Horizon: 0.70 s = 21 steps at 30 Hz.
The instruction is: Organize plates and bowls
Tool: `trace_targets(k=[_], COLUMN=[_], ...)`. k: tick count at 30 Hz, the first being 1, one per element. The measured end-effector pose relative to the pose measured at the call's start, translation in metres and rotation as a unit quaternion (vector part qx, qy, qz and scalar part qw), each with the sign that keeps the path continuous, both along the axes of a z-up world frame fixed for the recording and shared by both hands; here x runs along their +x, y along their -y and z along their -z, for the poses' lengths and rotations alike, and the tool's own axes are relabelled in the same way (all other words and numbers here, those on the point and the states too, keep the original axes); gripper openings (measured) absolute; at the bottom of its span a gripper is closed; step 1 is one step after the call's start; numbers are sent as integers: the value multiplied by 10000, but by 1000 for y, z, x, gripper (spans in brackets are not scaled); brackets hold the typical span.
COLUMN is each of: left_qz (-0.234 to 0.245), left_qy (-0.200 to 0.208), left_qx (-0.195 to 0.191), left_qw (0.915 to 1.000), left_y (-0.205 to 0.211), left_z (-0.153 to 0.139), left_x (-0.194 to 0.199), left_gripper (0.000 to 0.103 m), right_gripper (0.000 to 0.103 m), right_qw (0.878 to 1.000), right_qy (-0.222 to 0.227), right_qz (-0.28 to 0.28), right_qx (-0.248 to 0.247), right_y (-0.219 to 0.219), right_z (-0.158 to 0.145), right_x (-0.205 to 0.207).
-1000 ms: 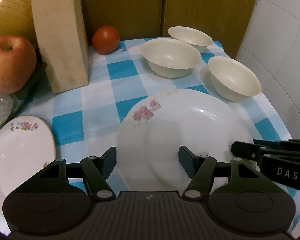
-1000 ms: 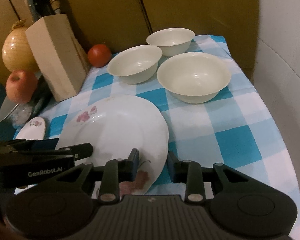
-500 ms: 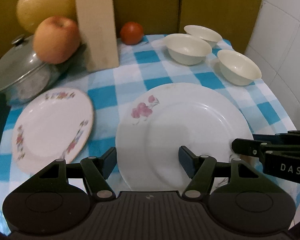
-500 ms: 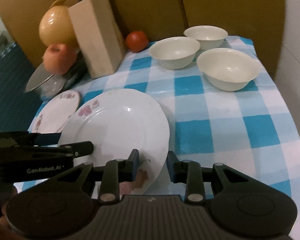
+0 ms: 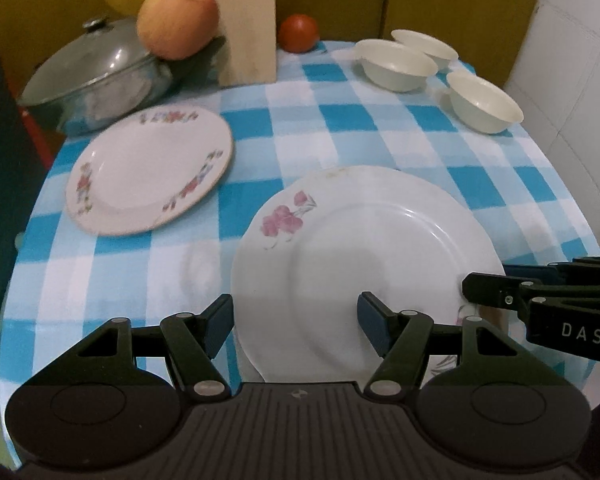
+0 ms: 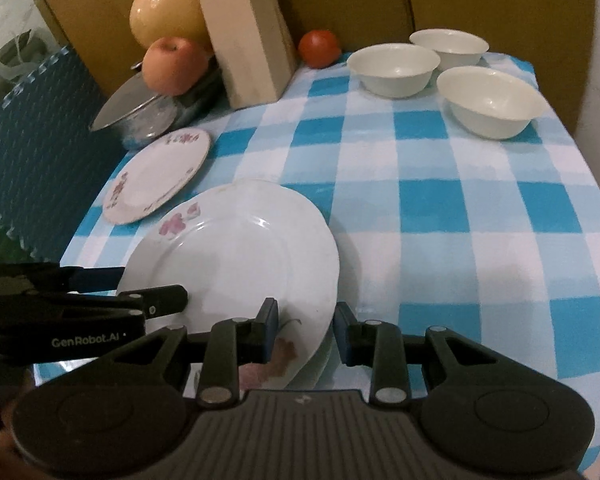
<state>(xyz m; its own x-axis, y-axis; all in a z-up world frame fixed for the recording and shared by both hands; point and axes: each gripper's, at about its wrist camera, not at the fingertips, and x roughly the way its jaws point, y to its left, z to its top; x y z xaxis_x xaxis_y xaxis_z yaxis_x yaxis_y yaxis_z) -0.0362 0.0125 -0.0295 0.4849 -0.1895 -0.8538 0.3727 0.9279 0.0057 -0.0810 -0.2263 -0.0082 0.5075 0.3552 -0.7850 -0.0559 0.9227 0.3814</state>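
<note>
1. Both views have pulled back from the far edge of the counter point(image 5: 340, 120). The three bowls point(image 5: 396, 64) by the far right corner now look smaller and further off than a second ago.
2. The large plate point(image 6: 236, 256) with the pink flower keeps the same place between our fingers while the checked cloth slides under it. So we carry it along and do not just look at it. It casts a shadow on the cloth beside its right rim, so we judge it to be raised off the counter near the front edge.
3. The right gripper point(image 6: 305, 312) has not altered its hold. Its fingers are closed on the near rim of the large plate, one on top and one beneath.
4. The left gripper point(image 5: 295, 304) is unchanged too. Its fingers stand wide apart astride the plate's near left rim, and we see no pinch there. Whether one of them props the plate from below, we cannot tell.
5. The small plate point(image 5: 148, 168) with the flowered border has come fully into view. It lies flat by the left edge, just in front of the lidded pot point(image 5: 100, 76).
6. For the task, this reads as the plates being gathered on the left, well apart from the bowls. The large plate is not yet set down, and the bowls are not yet stacked.
</note>
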Motion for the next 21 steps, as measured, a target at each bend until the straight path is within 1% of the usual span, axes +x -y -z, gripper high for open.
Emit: trace_targets(k=[5, 13, 17, 21], left_qz=[-85, -79, -62, -8], left_qy=[-183, -137, -153, -70], left_qx=[-54, -21, -48, 16], left_qw=[9998, 9999, 9999, 10000], left_y=[-9, -11, -11, -9], left_z=[5, 6, 7, 7], left_x=[-7, -10, -10, -12], left_gripper=[74, 75, 75, 76], right_gripper=[28, 28, 30, 31], right_qw=[9998, 9989, 9979, 9980], right_qy=[46, 144, 217, 205], right_qz=[-108, -220, -268, -250], right_qx=[-132, -389, -547, -548], right_y=[-9, -17, -21, -21], right_z=[-1, -4, -4, -4], right_x=[-9, -13, -14, -13])
